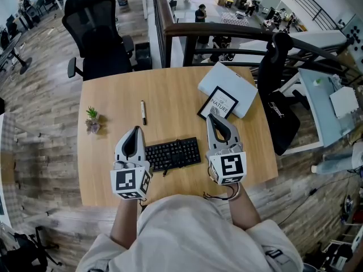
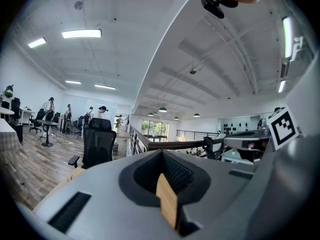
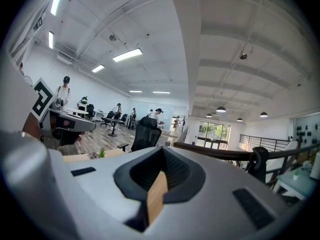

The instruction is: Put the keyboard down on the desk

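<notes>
With the keyboard (image 1: 173, 153) lying flat on the counter (image 1: 170, 92), you are holding left tongs (image 1: 135, 129) and right tongs (image 1: 213, 119) closed, empty, flanking it.

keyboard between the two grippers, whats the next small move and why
Probably just draw both grippers back: the keyboard already lies flat on the desk, and the left gripper and right gripper flank it with jaws shut on nothing.

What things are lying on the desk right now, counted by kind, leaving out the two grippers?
Keyboard: 1
Pen: 1
Potted plant: 1
Framed print: 1
Pale flat case, laptop or folder: 1
Total: 5
</notes>
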